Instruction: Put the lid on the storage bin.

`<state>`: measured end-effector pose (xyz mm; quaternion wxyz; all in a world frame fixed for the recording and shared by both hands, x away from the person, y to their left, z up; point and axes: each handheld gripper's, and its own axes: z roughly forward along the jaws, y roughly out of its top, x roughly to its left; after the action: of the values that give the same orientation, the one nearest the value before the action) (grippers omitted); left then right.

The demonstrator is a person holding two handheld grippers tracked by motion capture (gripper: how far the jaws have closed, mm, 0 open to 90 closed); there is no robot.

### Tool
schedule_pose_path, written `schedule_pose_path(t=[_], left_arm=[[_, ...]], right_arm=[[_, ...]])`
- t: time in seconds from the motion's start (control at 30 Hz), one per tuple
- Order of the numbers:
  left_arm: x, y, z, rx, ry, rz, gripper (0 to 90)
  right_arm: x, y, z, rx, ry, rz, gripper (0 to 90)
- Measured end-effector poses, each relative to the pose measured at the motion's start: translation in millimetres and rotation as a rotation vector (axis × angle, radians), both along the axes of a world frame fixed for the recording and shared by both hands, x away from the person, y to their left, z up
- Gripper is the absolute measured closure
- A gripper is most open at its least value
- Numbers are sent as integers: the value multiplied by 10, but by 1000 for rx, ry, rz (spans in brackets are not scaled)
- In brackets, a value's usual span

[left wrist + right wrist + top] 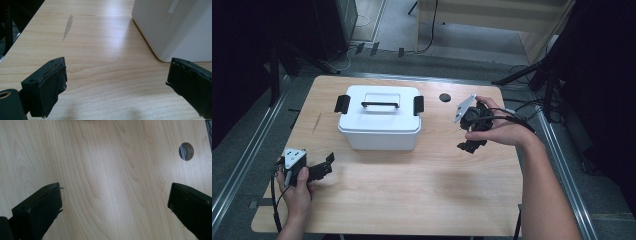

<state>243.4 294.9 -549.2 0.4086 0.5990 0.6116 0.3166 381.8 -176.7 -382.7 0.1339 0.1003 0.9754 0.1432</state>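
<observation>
A: How does the left hand-held gripper [326,166] stand?

B: Its jaws are spread wide with nothing between them. In the left gripper view bare wood lies between the jaws, and the white box's [172,27] corner rises just beyond the far jaw. A hand [298,192] holds it low over the worktop [412,200], in front of the box and off toward its left end.

A: And the right hand-held gripper [471,145]?

B: Also released, jaws wide apart and empty. It is held by the other hand [499,130] to the right of the box, apart from it, pointing down at the wood. The right gripper view looks down on plain wood grain, with a round hole [186,151] in the board beyond the far jaw.

A: Where is the box itself?

B: The white box [379,124] sits on the worktop, lid on, a black handle [380,104] lying on top and a black latch [342,103] at each end. The dark round hole [444,97] lies just right of the box's far corner. A pale streak [67,27] marks the wood to the box's left.
</observation>
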Motion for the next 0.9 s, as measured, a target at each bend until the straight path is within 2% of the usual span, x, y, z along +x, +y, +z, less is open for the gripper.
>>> schedule_pose_path(t=[0.17,0.6,0.9], left_arm=[[1,-4,-2,2,-2,2,32],[-1,-9,-2,3,-2,4,32],[-4,-12,-1,7,0,-1,32]], right_arm=[[-56,-107,-42,18,5,-13,0],[-202,-346,-169,26,3,-37,0],[-356,-424,-287,68,-15,-39,0]])
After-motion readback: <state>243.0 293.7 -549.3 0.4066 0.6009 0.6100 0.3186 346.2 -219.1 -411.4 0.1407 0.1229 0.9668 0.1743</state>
